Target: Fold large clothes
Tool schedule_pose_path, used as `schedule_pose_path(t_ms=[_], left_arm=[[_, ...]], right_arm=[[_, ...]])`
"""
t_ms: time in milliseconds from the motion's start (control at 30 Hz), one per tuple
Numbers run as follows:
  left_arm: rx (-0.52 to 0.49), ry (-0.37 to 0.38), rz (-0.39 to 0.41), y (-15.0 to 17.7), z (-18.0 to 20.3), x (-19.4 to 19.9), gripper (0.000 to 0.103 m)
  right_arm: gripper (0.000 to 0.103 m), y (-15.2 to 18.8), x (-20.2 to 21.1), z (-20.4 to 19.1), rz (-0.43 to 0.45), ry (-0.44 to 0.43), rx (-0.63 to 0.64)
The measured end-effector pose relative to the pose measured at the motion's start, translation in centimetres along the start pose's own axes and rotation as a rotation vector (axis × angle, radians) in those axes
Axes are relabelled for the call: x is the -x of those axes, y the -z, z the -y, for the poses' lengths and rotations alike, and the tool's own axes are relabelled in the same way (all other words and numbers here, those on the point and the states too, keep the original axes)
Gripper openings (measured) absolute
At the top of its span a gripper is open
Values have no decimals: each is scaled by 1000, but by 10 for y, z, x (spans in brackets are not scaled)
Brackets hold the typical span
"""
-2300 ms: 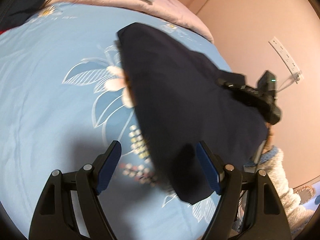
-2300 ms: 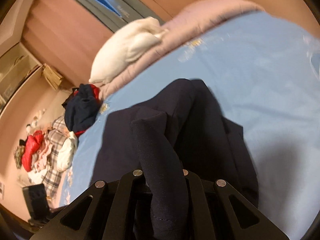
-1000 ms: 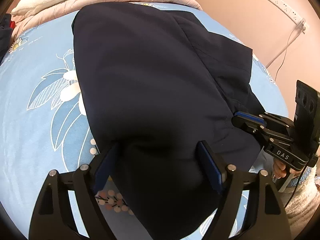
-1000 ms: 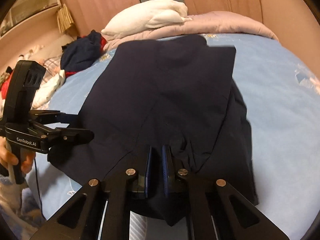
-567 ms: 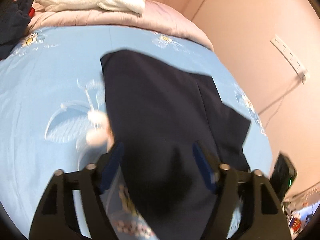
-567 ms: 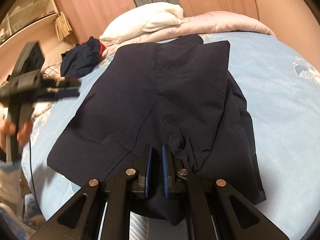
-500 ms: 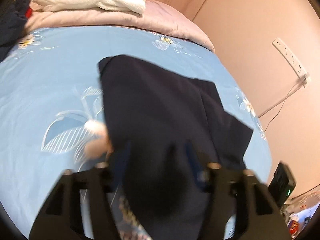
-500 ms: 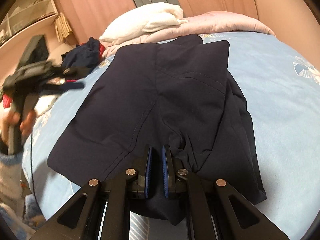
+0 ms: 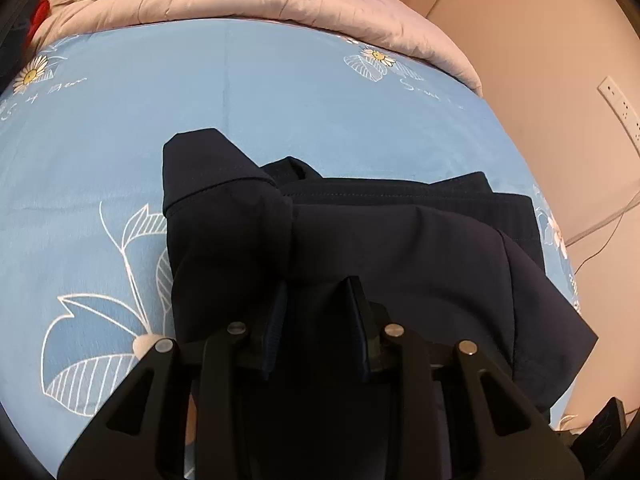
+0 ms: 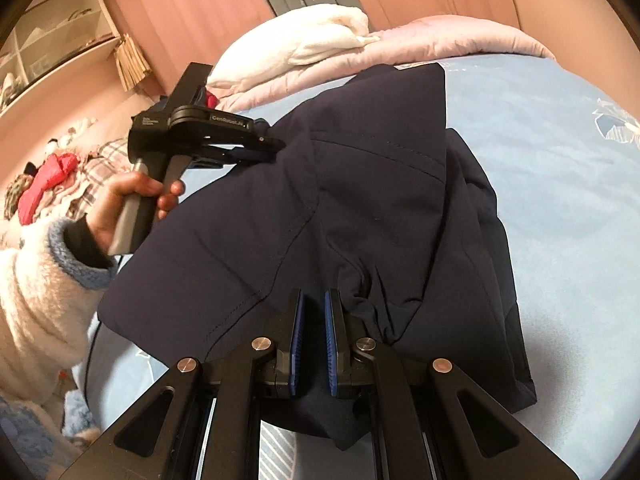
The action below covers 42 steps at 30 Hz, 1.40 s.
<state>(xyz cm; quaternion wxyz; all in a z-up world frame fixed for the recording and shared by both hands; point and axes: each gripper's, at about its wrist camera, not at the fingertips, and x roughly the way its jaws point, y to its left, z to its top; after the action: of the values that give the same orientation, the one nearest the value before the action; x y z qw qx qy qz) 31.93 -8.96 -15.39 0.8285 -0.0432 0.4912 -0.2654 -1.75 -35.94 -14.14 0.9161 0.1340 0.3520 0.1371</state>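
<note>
Now, in the left wrist view, the left claw has just been closing and pinches a fold of the dark garment, lying at 6 o'clock on the bed, probably to carry it over. In the right wrist view, the right claw clamps the garment's near edge at 6 o'clock, likely anchoring it.

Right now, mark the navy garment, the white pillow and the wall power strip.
navy garment (image 10: 372, 208): right wrist view, on its flat upper panel.
white pillow (image 10: 320, 36): right wrist view, on its middle.
wall power strip (image 9: 621, 105): left wrist view, on its white face.
</note>
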Motion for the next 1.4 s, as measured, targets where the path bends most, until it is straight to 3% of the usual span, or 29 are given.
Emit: schedule_pose_path(t_ms=[200, 333, 467, 567, 667, 800, 967, 1133, 1233, 1400], left_arm=[[-6, 16, 17, 8, -1, 30, 30], [-93, 55, 43, 42, 17, 64, 31], [-196, 97, 34, 91, 38, 90, 31], [-250, 103, 43, 121, 49, 98, 34], [-290, 131, 11, 146, 57, 94, 38], [-320, 111, -17, 159, 62, 76, 38], [-243, 172, -31, 152, 52, 72, 38], [-257, 140, -15, 159, 57, 87, 38], [-262, 141, -2, 168, 61, 103, 40], [-257, 158, 11, 181, 58, 114, 43]], right_arm=[[8, -4, 7, -3, -9, -17, -33], [23, -19, 27, -13, 47, -15, -1], [24, -47, 42, -18, 143, 12, 11], [24, -68, 35, -18, 175, 88, 12], [24, -84, 10, -5, 138, 151, -36], [24, -86, -37, 31, -13, 291, -157], [24, -81, -49, 46, -16, 271, -191], [25, -78, -21, 31, 34, 240, -215], [26, -73, 6, 3, 102, 158, -123], [27, -43, 35, -50, 117, 100, 66]])
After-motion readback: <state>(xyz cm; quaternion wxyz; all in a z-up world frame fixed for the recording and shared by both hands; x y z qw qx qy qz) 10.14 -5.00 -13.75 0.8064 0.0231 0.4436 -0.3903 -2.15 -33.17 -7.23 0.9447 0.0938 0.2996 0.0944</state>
